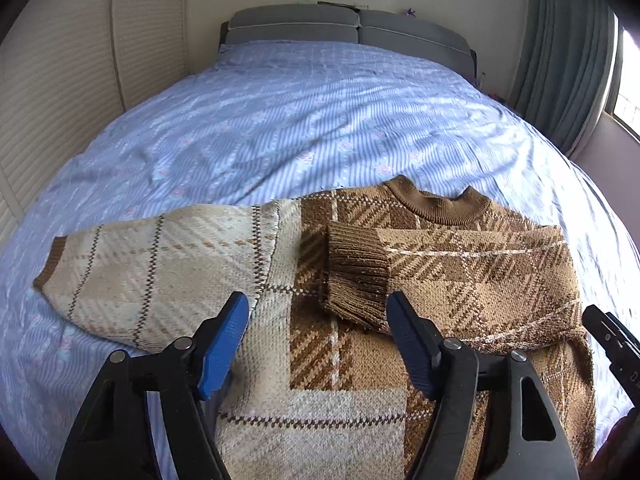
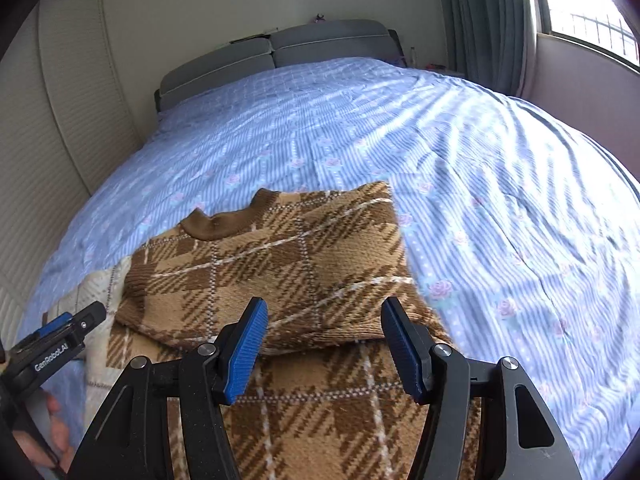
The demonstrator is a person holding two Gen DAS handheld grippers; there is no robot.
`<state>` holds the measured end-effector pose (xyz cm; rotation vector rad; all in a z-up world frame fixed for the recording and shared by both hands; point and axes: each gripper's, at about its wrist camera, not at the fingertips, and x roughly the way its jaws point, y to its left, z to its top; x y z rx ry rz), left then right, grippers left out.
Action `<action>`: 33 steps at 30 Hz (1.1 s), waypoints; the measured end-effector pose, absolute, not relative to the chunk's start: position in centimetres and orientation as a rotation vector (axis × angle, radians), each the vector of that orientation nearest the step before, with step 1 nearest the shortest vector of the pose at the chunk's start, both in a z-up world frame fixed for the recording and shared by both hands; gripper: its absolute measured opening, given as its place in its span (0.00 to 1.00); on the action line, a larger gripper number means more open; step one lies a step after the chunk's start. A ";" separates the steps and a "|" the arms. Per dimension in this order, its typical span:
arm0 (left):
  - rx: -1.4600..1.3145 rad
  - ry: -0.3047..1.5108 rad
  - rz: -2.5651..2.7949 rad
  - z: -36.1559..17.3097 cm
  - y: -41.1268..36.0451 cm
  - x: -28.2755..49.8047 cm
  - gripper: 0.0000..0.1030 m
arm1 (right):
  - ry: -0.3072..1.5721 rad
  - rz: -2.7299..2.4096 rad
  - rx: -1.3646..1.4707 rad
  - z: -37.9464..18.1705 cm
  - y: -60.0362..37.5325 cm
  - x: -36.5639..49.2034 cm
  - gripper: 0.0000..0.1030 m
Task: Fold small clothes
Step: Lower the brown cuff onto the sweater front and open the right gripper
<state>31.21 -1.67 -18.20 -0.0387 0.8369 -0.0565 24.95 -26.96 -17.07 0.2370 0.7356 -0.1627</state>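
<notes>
A small brown and cream plaid sweater lies flat on the blue bedspread, collar away from me. Its brown sleeve is folded across the chest, ribbed cuff at the middle. The cream sleeve lies spread out to the left. My left gripper is open and empty above the sweater's lower middle. My right gripper is open and empty above the folded brown sleeve; the collar shows beyond. The left gripper also shows at the right wrist view's left edge.
The bed's grey headboard stands at the far end. A cream wardrobe wall runs along the left side. Grey-green curtains and a window are at the right. The bedspread stretches wide beyond and right of the sweater.
</notes>
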 end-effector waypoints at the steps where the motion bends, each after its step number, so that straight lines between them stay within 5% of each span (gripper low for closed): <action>1: -0.039 0.844 -0.061 -18.6 -1.8 31.6 0.60 | 0.730 -0.170 0.236 -17.2 -27.2 24.6 0.58; 9: -0.076 0.913 -0.090 -21.4 -1.3 33.7 0.46 | 0.713 -0.157 0.226 -17.6 -27.4 24.2 0.58; 11: -0.087 0.915 -0.108 -21.8 -1.3 33.8 0.38 | 0.714 -0.158 0.224 -17.9 -27.4 24.1 0.58; 13: -0.099 0.921 -0.135 -22.0 -1.6 33.9 0.20 | 0.718 -0.162 0.229 -18.2 -27.7 24.0 0.58; 16: -0.100 0.927 -0.117 -22.1 -1.8 33.9 0.15 | 0.725 -0.178 0.235 -18.6 -28.5 23.9 0.58; 33: -0.059 0.916 -0.080 -22.5 -1.4 32.7 0.08 | 0.839 -0.219 0.117 -21.7 -30.9 23.9 0.58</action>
